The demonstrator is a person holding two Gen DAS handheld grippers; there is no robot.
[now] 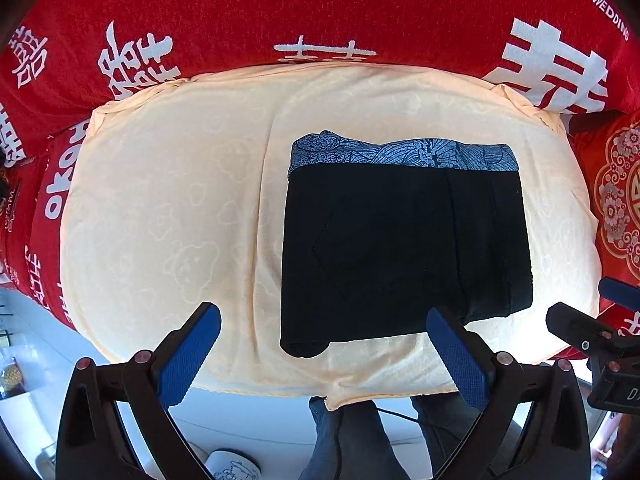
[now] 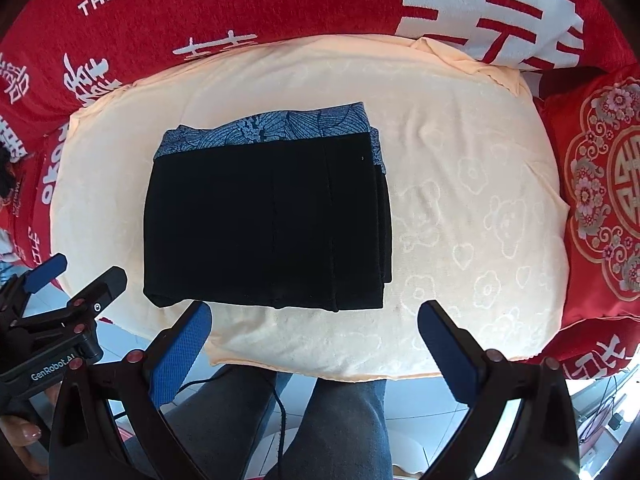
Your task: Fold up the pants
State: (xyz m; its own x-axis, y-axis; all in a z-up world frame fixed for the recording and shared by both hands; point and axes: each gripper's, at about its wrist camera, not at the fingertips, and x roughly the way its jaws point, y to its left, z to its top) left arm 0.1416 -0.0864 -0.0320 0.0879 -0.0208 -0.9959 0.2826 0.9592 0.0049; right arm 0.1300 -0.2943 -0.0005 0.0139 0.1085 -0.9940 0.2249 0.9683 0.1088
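Red blanket with white letters (image 1: 320, 12) covers the back, and a soft peach towel with bear shapes (image 1: 160, 200) lies on it. Black pants with a blue patterned band (image 1: 404, 248) sit on the towel, folded into a neat, thick square. They look soft, floppy and light, so grab the stacked near edge. The left gripper (image 1: 324, 344) and right gripper (image 2: 314, 336) are wide apart, holding nothing

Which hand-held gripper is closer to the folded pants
The left hand-held gripper: one finger overlaps the black folded pants; the right hand-held gripper hangs just short.
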